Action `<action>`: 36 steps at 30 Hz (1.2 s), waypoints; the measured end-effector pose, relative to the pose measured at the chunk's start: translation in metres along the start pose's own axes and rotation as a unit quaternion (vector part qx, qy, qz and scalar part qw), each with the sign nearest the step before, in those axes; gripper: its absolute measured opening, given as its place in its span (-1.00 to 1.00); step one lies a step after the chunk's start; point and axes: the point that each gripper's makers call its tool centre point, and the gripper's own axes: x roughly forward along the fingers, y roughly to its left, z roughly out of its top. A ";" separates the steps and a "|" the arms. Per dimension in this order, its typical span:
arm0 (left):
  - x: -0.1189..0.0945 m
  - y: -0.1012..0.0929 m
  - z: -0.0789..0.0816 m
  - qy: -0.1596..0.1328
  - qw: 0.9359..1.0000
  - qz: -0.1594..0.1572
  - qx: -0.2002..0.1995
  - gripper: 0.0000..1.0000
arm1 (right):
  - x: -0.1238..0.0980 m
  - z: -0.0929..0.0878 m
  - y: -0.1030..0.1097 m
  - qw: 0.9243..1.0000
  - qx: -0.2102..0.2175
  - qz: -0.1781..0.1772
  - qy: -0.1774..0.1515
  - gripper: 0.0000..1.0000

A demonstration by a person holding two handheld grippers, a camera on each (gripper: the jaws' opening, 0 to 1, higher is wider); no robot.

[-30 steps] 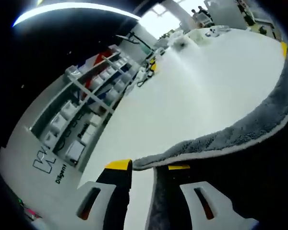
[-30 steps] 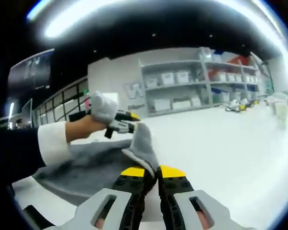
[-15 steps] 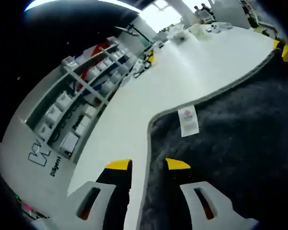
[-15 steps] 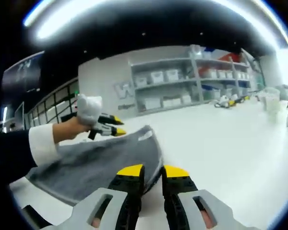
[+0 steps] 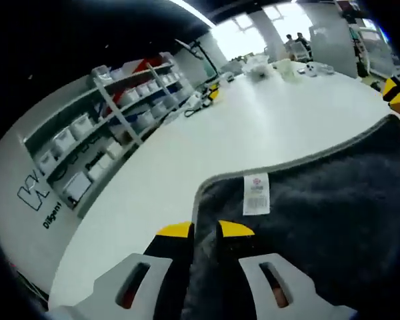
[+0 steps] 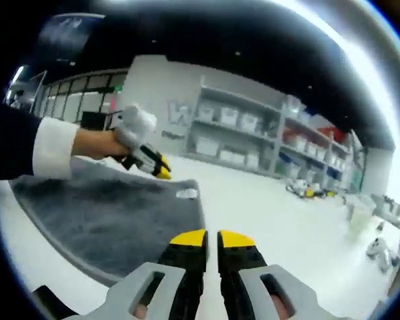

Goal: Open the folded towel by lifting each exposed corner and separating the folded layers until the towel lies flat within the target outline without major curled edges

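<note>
Fluffy grey towel [image 5: 320, 213] spread on the smooth white desk [image 5: 207, 140].
Left gripper [image 5: 205, 231] fingers pinch its pale-edged rounded corner; right gripper [image 6: 211, 237] fingers pressed together beside it.

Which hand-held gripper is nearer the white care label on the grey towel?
Left. The left hand-held gripper sits at the towel edge just below the care label. The right hand-held gripper is at the neighbouring corner, farther along the edge.
</note>
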 end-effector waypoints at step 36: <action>0.073 -0.009 0.000 0.014 0.988 -0.036 -0.151 -0.84 | 0.017 -0.065 -0.003 0.989 0.049 0.089 0.104 -1.00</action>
